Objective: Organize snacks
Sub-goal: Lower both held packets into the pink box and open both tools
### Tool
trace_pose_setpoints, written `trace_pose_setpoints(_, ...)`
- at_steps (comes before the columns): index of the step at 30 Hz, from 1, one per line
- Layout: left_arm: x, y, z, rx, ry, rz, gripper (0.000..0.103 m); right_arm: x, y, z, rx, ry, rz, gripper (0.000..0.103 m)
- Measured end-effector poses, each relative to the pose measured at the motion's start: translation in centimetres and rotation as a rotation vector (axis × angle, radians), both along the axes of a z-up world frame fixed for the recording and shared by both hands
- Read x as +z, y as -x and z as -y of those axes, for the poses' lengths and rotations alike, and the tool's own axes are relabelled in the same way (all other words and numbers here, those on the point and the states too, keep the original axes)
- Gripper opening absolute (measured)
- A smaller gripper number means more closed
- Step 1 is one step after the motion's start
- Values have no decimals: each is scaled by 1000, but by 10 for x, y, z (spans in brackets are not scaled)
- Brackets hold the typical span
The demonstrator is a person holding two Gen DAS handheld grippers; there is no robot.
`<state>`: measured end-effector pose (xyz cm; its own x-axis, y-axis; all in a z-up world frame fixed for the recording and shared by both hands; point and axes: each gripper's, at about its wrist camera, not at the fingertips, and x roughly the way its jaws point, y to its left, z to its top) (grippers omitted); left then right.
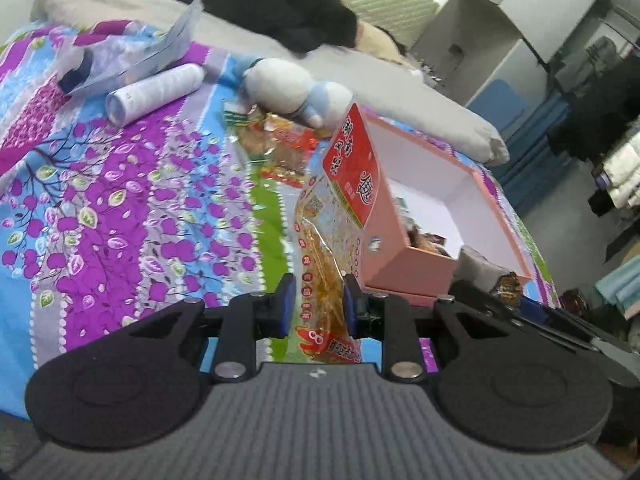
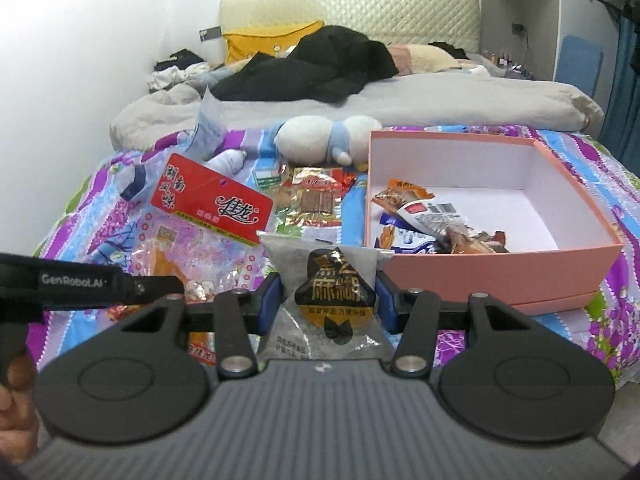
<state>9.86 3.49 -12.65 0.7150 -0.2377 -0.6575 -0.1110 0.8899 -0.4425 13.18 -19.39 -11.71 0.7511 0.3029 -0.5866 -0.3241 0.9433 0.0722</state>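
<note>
Where snacks [image 2: 316,196] lie, plush toy [image 2: 328,140] adjoins box [image 2: 500,264]

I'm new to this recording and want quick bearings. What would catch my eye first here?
Each gripper holds a snack: the left gripper a clear bag with a red header, the right gripper a grey packet with a black label. Just beyond sits the open pink box on a purple floral bedspread.

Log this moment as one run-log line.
left gripper: holds red-top snack bag | right gripper: holds grey sachet | pink box: partly filled
</note>
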Motion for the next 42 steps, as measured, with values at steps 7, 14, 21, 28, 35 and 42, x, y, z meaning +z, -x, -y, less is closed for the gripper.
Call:
trace_pose_setpoints(7,14,3,22,-47,-12,29,29,10,12,24,-49,-9,19,52)
trace_pose_setpoints(14,22,-14,47,-120,11,44,28,15,14,54,-128,-4,30,52)
trace_pose_setpoints(21,32,-54,76,-229,21,55,28,16,-1,73,-196,-14,28,52)
trace_pose_setpoints(28,41,-118,103,-293,11,48,29,20,-40,81,-219,-35,31,52)
trace_pose_setpoints(35,33,-196,130,-325,-5,23,29,17,-101,95,-229,-25,25,52)
trace_pose_setpoints(42,7,-271,147,-333,-30,-30,29,-6,-158,110,-247,-30,-21,52)
